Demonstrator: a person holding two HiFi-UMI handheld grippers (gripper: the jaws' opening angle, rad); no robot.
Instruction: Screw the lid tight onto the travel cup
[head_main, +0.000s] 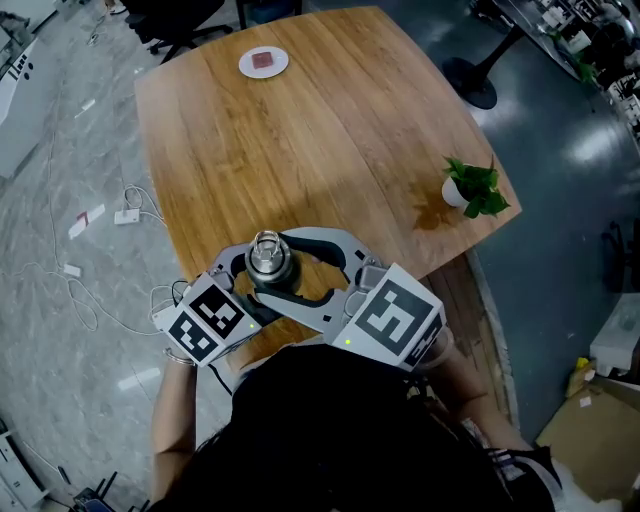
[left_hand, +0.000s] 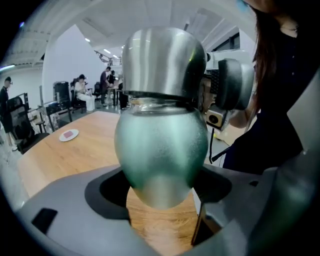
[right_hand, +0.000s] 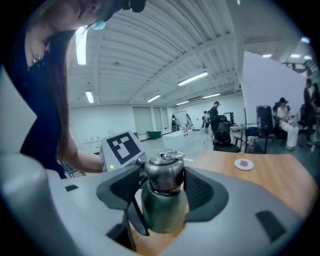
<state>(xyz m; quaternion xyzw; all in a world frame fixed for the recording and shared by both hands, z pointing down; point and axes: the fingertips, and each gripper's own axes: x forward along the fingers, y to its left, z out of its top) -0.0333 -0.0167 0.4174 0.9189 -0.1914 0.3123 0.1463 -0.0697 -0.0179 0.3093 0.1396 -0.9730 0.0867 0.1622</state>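
Travel cup (left_hand: 160, 150) held upright near the lower edge of the bench (head_main: 330, 120), steel lid (right_hand: 164, 174) seated on top.

The green body is gripped low down by the left claw (left_hand: 160, 192), its pads pressed to both sides. The lid is clasped by the right claw (right_hand: 165, 184), which is spread wide with its pads laid against the lid's flanks. In the head view both claws are seen meeting at lower centre. A small white plate (head_main: 263, 62) is set well apart at the bench's upper left, and a potted plant (head_main: 472, 188) at its right edge.
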